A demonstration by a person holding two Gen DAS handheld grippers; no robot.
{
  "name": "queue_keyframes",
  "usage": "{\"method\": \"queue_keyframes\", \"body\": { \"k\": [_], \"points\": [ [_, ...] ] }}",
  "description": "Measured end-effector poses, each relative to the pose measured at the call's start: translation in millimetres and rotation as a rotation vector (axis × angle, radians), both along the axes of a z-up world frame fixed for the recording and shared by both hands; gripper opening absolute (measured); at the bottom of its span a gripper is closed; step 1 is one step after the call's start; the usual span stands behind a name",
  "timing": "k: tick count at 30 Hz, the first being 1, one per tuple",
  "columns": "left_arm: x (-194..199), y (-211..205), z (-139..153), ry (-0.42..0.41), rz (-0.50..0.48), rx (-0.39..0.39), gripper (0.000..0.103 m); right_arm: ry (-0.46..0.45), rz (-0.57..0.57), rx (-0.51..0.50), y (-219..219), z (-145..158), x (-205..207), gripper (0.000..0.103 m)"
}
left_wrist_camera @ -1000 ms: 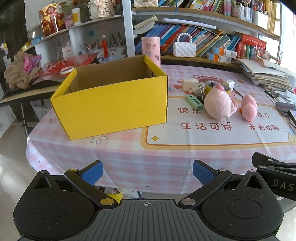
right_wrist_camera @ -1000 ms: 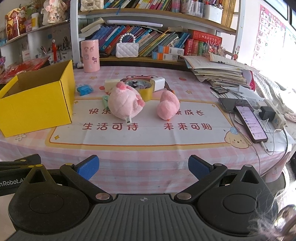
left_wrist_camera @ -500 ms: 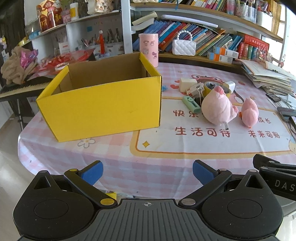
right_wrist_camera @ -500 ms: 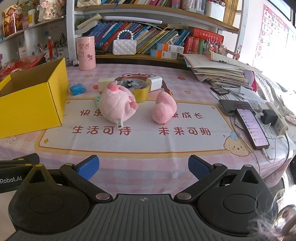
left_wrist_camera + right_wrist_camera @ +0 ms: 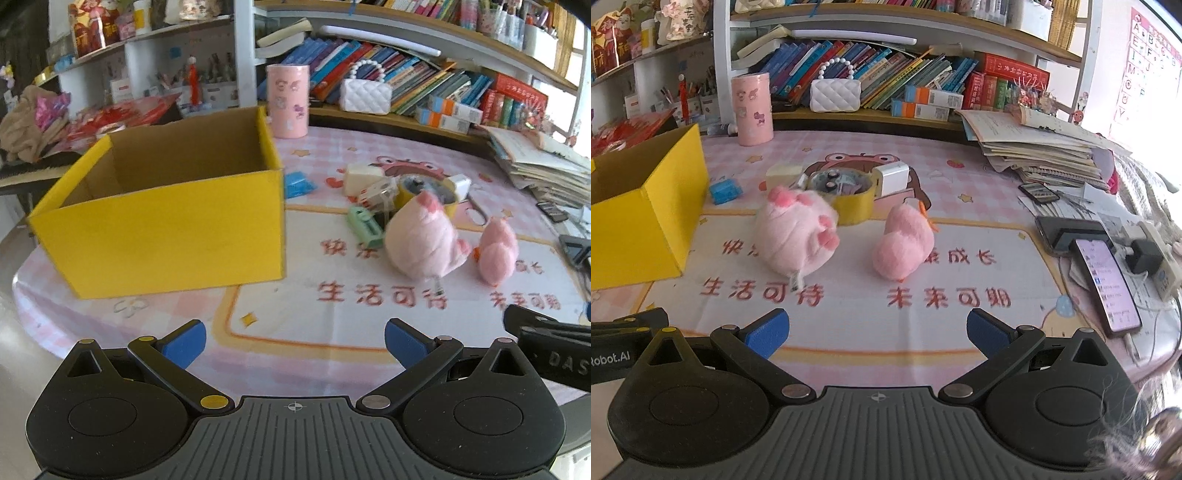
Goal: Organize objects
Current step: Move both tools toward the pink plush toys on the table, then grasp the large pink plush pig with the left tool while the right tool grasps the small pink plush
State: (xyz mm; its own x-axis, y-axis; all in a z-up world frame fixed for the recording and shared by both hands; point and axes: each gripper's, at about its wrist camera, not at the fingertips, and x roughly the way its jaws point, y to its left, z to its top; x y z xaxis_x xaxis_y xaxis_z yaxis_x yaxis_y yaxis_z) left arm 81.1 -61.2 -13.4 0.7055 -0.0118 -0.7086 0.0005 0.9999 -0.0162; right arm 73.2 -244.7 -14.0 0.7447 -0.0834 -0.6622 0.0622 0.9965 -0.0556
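Note:
An open yellow cardboard box stands empty on the pink table; it also shows at the left of the right wrist view. A big pink plush pig and a smaller pink plush lie right of it. Behind them are a yellow tape roll, a green item, a blue packet and white blocks. My left gripper is open and empty before the box. My right gripper is open and empty before the plushes.
A pink cylinder and white quilted purse stand at the back by bookshelves. Stacked papers, phones and a charger with cables lie at the right. The table edge is just below both grippers.
Both grippers have moved forward toward the table, so the box and plushes look nearer. Both stay open. Nothing on the table has moved.

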Motion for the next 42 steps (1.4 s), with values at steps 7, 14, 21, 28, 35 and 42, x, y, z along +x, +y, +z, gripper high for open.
{"method": "queue_keyframes", "body": {
  "k": [7,14,21,28,35,42],
  "points": [
    [14,-23,3,-0.026,-0.018,-0.016,0.103,-0.018,-0.001,0.052,-29,2,33,0.098],
    [27,-38,3,-0.009,0.035,-0.003,0.103,-0.01,-0.011,0.142,-59,-4,70,0.083],
    [34,-47,4,0.005,0.036,-0.029,0.103,0.015,-0.001,0.229,-73,-16,111,0.072],
    [39,-60,8,-0.037,-0.002,-0.003,0.103,0.096,-0.023,0.278,-81,-38,149,0.055],
    [62,-88,6,-0.037,-0.069,0.041,0.102,0.082,0.026,0.298,-100,-30,144,0.045],
    [103,-118,-7,-0.034,-0.093,0.089,0.101,0.051,0.073,0.267,-120,-6,112,0.046]
  ]
}}
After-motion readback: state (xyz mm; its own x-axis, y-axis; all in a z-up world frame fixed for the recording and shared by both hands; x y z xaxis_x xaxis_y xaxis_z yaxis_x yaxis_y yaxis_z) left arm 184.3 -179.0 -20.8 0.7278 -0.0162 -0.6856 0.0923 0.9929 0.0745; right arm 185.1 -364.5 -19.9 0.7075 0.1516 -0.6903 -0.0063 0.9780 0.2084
